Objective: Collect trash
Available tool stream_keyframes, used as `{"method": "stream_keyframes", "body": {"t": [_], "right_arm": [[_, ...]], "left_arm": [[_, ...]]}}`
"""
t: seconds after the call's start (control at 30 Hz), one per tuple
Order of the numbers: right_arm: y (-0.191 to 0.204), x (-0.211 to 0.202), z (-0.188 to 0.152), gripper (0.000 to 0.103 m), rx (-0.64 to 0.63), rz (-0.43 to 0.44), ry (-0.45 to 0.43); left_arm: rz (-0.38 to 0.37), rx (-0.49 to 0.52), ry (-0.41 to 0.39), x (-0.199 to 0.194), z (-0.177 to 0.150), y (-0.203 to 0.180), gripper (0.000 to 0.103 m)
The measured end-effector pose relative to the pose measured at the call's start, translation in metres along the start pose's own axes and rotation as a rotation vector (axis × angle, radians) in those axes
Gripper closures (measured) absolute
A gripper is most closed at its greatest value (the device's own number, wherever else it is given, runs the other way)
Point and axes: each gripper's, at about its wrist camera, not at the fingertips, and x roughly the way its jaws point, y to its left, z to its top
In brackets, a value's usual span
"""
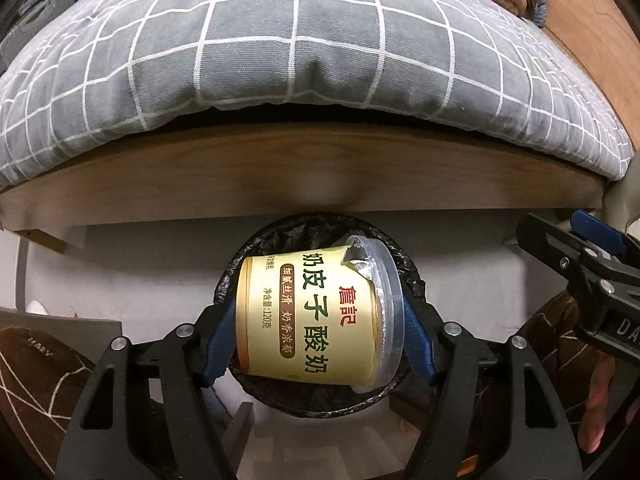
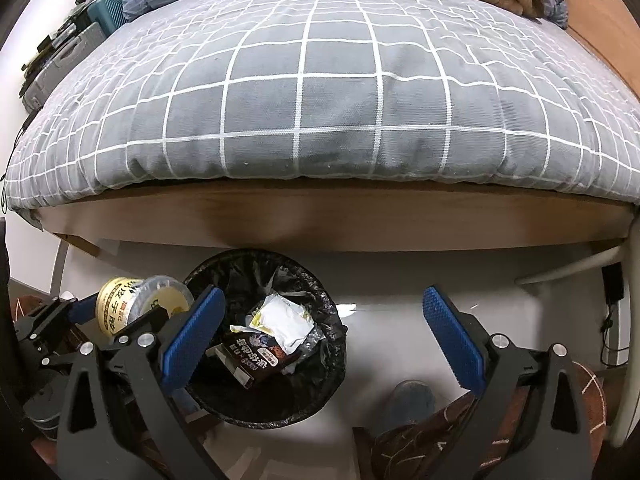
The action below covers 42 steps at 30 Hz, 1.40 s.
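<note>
My left gripper [image 1: 316,340] is shut on a yellow yogurt cup [image 1: 312,316], held on its side, clear lid to the right, directly above the black-lined trash bin [image 1: 256,248]. In the right wrist view the cup [image 2: 120,304] and left gripper [image 2: 80,312] hang at the bin's left rim. The bin [image 2: 320,396] holds a crumpled white wrapper [image 2: 284,320] and a dark snack box [image 2: 256,360]. My right gripper [image 2: 320,344] is open and empty, over the bin's right side and the floor.
A bed with a grey grid quilt [image 2: 320,92] and wooden frame [image 2: 320,220] stands just behind the bin. White floor [image 2: 400,320] lies to the right. Brown patterned fabric [image 2: 420,432] and a slipper [image 1: 36,368] lie nearby. A white bed leg [image 2: 568,268] stands right.
</note>
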Motion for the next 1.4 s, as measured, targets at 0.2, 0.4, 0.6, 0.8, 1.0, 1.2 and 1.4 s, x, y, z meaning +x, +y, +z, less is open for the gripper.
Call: {"method": "stream_keyframes", "body": {"t": [0.2, 0.4, 0.6, 0.8, 1.0, 1.2, 1.4], "right_arm": [[0.004, -0.002, 0.002, 0.008, -0.005, -0.001, -0.006], [0.010, -0.018, 0.006, 0.008, -0.016, -0.003, -0.035], [0.017, -0.057, 0.012, 0.008, -0.029, -0.013, -0.103], [0.021, -0.108, 0.014, 0.008, -0.029, -0.023, -0.194], [0.026, -0.155, 0.006, 0.008, -0.040, -0.042, -0.280], [0.031, -0.192, -0.008, 0.008, -0.039, -0.049, -0.333], [0.036, -0.203, -0.011, 0.008, -0.038, -0.040, -0.351]], "left_arm": [[0.030, -0.002, -0.037, -0.012, 0.005, 0.011, 0.012], [0.034, -0.027, -0.087, -0.037, 0.012, 0.023, 0.006], [0.031, -0.029, -0.195, -0.092, 0.027, 0.033, 0.006], [0.002, -0.022, -0.297, -0.151, 0.033, 0.030, 0.006], [-0.008, -0.002, -0.350, -0.186, 0.019, 0.021, 0.006], [-0.004, 0.005, -0.374, -0.204, 0.002, 0.017, 0.006], [-0.004, 0.015, -0.389, -0.214, -0.006, 0.016, 0.006]]}}
